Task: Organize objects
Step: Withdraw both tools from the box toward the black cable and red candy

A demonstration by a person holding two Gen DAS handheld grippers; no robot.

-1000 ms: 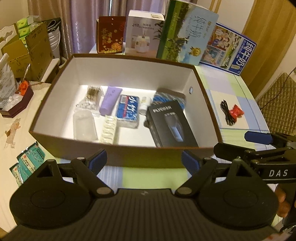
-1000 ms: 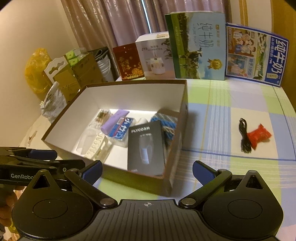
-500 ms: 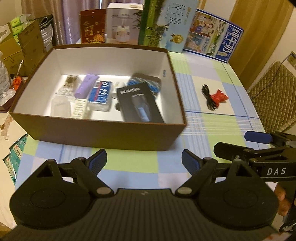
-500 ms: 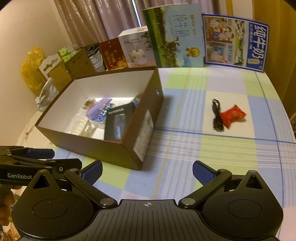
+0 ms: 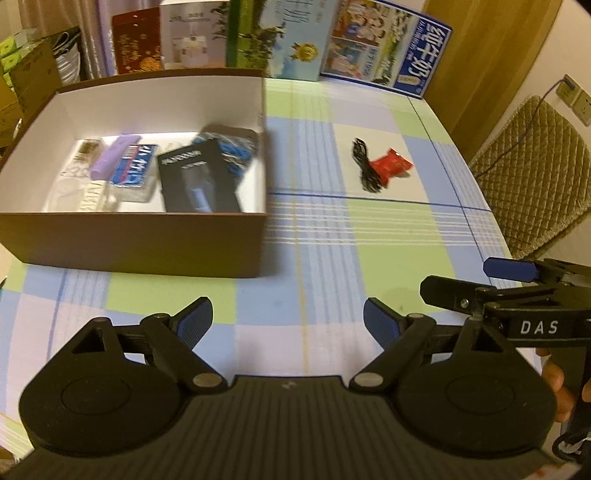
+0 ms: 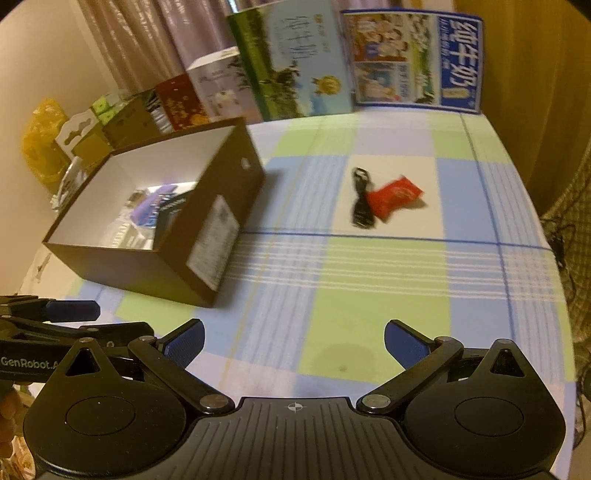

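Note:
A brown box [image 5: 140,243] with a white inside stands on the left of the checked tablecloth; it also shows in the right wrist view [image 6: 162,266]. It holds a black carton [image 5: 197,181], a purple tube [image 5: 114,157], a blue pack [image 5: 135,170] and other small items. A black coiled cable [image 5: 364,166] and a red packet [image 5: 391,164] lie side by side on the cloth to its right, also in the right wrist view as cable [image 6: 360,199] and packet [image 6: 393,194]. My left gripper [image 5: 288,319] and right gripper [image 6: 293,339] are open and empty, held above the near cloth.
Milk cartons [image 5: 388,44], a white carton [image 5: 192,33] and a red box [image 5: 138,46] line the table's far edge. Cardboard boxes and bags [image 6: 88,133] stand at the far left. A quilted chair [image 5: 535,173] is beyond the right table edge.
Both grippers have swung to the right, away from the box. The box has shifted to the left in both views and the cable and packet are nearer the middle.

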